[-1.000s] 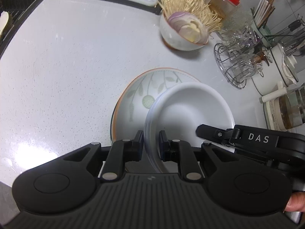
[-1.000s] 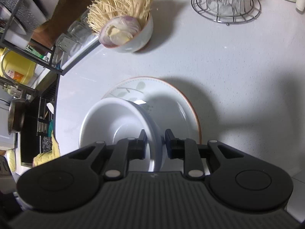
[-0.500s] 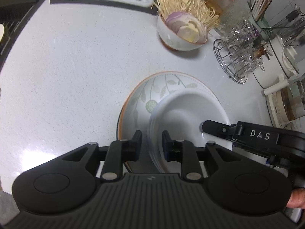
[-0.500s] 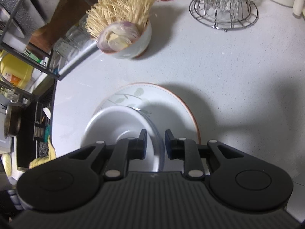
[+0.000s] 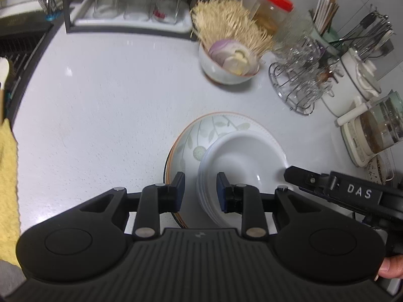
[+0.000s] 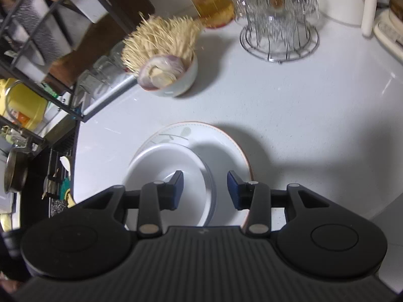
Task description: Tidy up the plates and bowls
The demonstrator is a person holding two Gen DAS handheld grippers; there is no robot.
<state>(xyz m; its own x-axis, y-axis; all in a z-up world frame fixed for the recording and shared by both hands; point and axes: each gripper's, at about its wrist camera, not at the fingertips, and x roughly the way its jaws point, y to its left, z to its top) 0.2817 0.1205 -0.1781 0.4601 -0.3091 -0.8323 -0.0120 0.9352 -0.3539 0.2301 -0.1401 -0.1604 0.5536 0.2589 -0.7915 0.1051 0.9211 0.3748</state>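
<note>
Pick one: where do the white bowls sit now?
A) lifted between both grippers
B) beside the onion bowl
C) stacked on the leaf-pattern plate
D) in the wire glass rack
C: the white bowls rest nested on the leaf-pattern plate, with both grippers' jaws spread clear of their rims.

**A home kitchen counter**

A white speckled countertop (image 5: 105, 105) carries upturned glasses (image 5: 136, 5) on a far rack, a utensil holder (image 5: 327, 27) and coffee pot (image 5: 377, 130) at right, and a bowl of onion and noodles (image 5: 229, 58).
</note>
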